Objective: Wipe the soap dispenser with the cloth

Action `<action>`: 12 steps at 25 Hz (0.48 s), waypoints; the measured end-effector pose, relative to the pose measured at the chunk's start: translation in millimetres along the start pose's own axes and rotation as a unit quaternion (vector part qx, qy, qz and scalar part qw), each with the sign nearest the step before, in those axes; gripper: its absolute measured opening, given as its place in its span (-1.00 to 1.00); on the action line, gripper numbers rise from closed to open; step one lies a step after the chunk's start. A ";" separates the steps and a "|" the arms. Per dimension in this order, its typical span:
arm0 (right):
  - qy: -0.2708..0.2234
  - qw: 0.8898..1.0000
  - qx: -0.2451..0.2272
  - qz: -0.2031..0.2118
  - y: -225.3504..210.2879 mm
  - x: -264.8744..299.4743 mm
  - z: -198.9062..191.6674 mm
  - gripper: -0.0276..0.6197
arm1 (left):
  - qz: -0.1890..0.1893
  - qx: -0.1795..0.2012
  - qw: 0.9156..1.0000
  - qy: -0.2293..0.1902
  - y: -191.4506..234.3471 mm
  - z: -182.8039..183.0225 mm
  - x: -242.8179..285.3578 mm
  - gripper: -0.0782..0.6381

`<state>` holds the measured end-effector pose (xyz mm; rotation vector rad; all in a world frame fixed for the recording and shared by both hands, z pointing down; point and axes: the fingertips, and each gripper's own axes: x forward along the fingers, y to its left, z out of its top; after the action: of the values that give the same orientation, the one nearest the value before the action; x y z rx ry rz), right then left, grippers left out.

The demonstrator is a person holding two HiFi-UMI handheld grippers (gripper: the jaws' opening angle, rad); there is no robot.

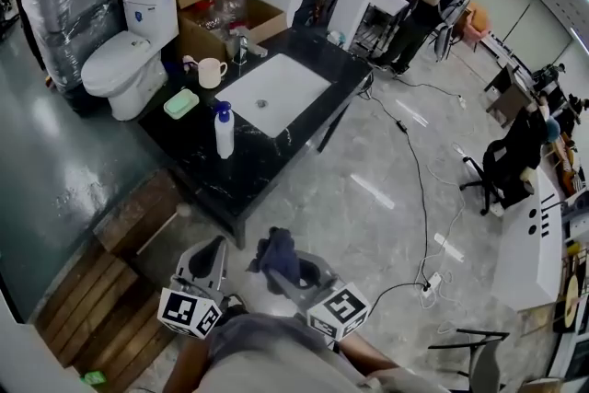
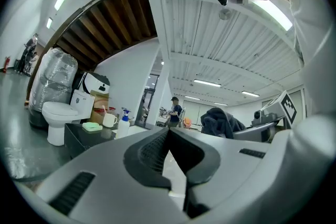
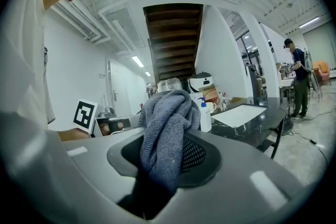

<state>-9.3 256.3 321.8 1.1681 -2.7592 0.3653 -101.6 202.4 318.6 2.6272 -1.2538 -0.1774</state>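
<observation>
On the black marble counter, the white pump-top soap dispenser stands just left of the white rectangular sink basin. Behind the dispenser lie a green soap dish and a cream mug. A white ceramic toilet stands left of the counter. Well before the counter, the right gripper carries the dark blue cloth, with the left gripper beside it.

Setting: open office or lab hall with a mock bathroom corner. Toilet beside a black desk with an inset white basin. Cables cross the polished floor. Office chair and ceiling strip lights beyond.
</observation>
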 end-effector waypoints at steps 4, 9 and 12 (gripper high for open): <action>-0.004 1.000 -0.011 -0.019 -6.9 19.3 9.8 -0.55 | -0.012 0.003 1.000 -0.008 16.5 12.8 10.9 -0.76; -0.001 0.999 -0.012 -0.037 -12.4 28.4 10.9 -0.55 | -0.035 -0.003 0.999 -0.004 30.1 8.7 15.0 -0.76; 0.005 0.999 -0.003 -0.050 -19.3 27.5 6.4 -0.55 | -0.038 -0.007 0.999 0.004 39.8 6.1 17.8 -0.76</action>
<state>-14.6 222.6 324.6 1.2930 -2.6796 0.3504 -121.6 163.4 322.6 2.6632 -1.1464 -0.1863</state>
